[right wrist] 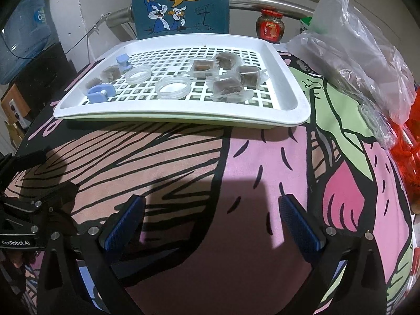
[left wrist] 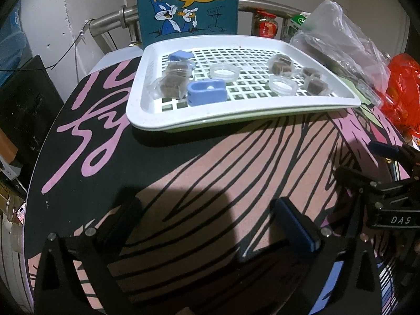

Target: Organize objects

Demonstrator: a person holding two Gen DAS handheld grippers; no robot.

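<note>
A white slotted tray (left wrist: 147,113) lies on the cartoon-print table mat, beyond both grippers. It holds two blue clips (left wrist: 207,92) (left wrist: 181,55), two clear round dishes (left wrist: 223,72) (left wrist: 283,85) and several brown cubes in clear wrappers (left wrist: 170,85). My left gripper (left wrist: 210,210) hangs open over bare mat in front of the tray, with nothing between its fingers. The right wrist view shows the same tray (right wrist: 296,99), a blue clip (right wrist: 101,93), a round dish (right wrist: 172,87) and wrapped cubes (right wrist: 228,86). My right gripper (right wrist: 210,207) is open too, over the mat with nothing in it.
A teal cartoon rabbit board (left wrist: 186,5) stands behind the tray. A clear plastic bag (right wrist: 354,52) and a red bag (right wrist: 409,152) crowd the right side, with a red-lidded jar (right wrist: 270,26) behind. The other tool's black housing (left wrist: 393,210) sits close on the right.
</note>
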